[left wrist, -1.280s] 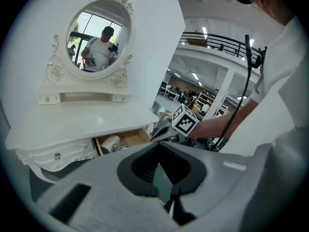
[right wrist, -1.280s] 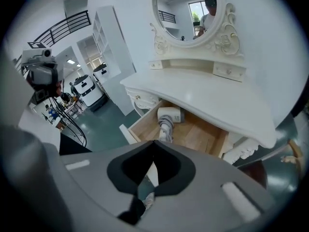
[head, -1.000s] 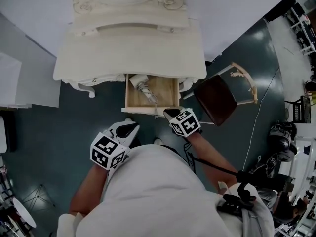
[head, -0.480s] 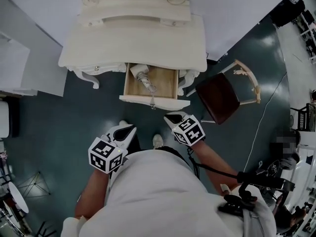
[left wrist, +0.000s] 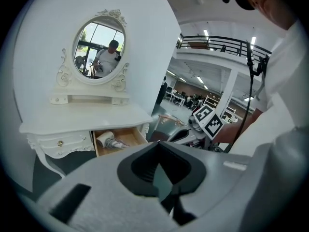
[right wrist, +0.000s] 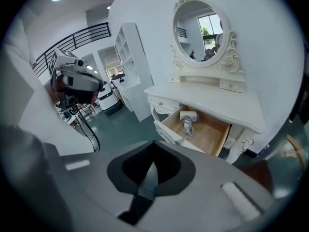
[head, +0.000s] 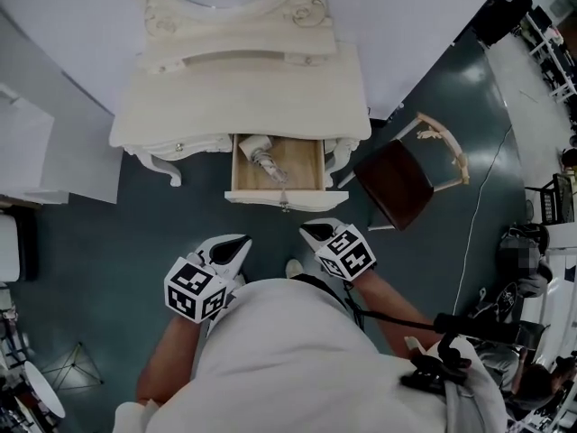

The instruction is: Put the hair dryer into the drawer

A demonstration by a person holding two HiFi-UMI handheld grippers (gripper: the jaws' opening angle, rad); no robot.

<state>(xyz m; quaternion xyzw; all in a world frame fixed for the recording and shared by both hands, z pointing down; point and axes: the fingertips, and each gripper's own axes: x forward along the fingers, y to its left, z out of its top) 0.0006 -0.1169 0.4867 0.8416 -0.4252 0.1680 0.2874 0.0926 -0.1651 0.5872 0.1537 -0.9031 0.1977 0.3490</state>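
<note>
Hair dryer (head: 261,155) already lying in open drawer (head: 279,194), tucked toward back-left corner. Drawer sticks out from under white counter (head: 243,97). Left gripper (head: 237,243) and right gripper (head: 312,233) both hang over floor (head: 108,233), clear of drawer front. Fingers pinched together on both, nothing between them. Brown chair (head: 395,184) just right of counter.

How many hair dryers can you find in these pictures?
1. The hair dryer lies at the left of the open drawer of the white dressing table. The closed drawer beside it might hide another.
</note>
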